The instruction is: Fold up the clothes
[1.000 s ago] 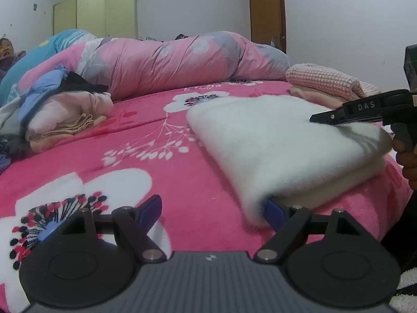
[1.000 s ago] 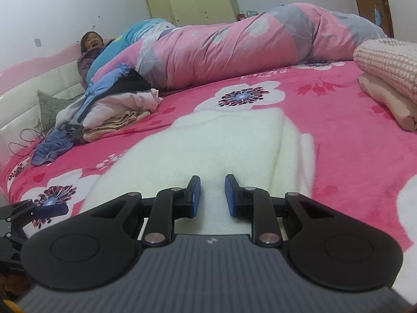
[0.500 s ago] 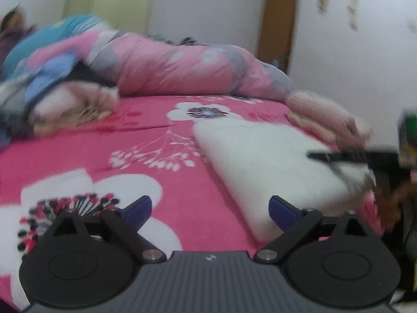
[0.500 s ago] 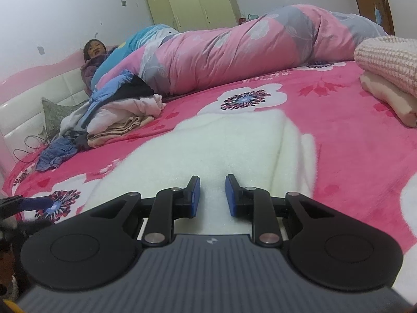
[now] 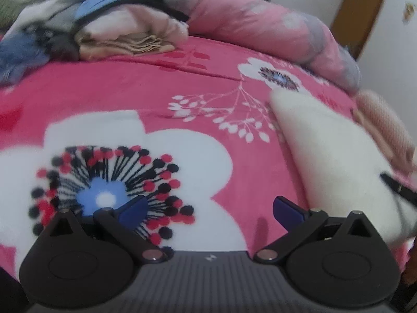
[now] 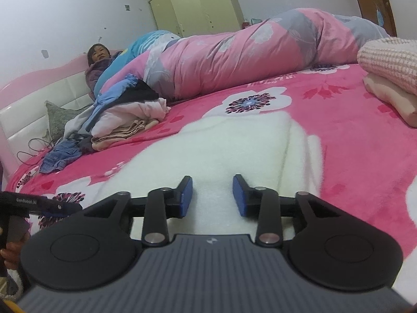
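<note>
The right tongs (image 6: 212,196) stand apart directly over the near end of the folded white fleece (image 6: 234,151), gripping nothing; dragging a pad across it could pull the top layer loose and spoil the fold. The left tongs (image 5: 208,208), spread wide and empty, hover above the pink bedspread (image 5: 130,99), the fleece lying to their right. Farther off sits the unfolded clothes pile (image 6: 112,120).

In the left wrist view the heap of clothes (image 5: 86,26) at 11 o'clock is smeared by motion blur, so its pieces cannot be separated. The white folded garment (image 5: 336,156) is cut by the frame edge at 3 o'clock. In the right wrist view the right gripper (image 6: 212,195) body hides the near edge of this garment.
</note>
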